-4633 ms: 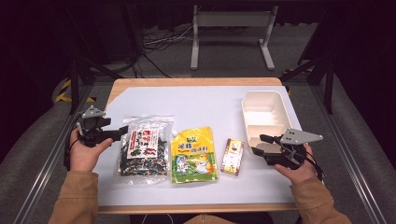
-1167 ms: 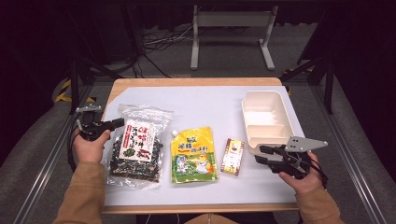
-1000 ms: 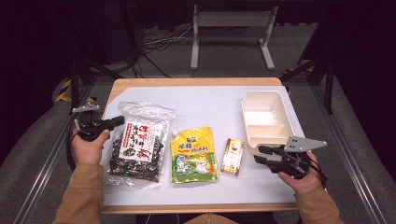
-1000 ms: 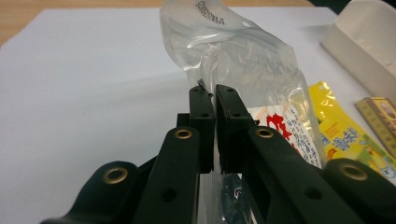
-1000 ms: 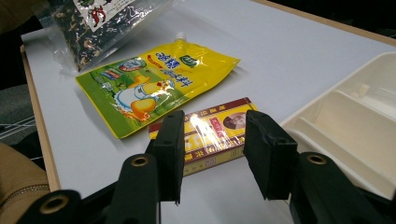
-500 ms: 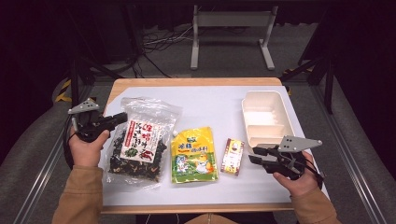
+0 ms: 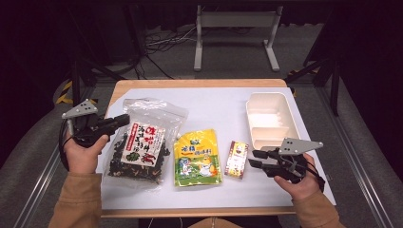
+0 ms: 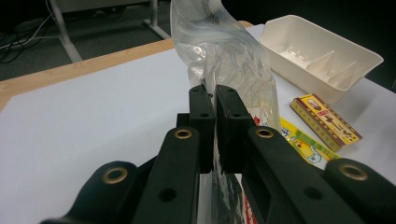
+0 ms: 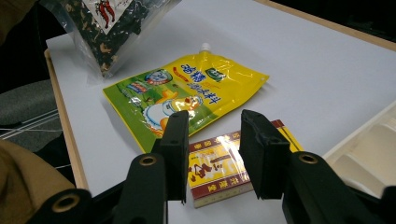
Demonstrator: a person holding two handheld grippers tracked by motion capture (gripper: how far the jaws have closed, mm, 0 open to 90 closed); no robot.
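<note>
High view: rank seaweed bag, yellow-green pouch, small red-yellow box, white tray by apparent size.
1. seaweed bag, largest, though partly lifted toward the camera
2. white tray and yellow-green pouch: too close to rank
3. small red-yellow box, clearly smallest

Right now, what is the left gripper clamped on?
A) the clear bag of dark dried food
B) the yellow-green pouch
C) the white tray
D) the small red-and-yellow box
A: in the left gripper view, the left gripper has its jaws shut on the clear bag's plastic edge.
</note>
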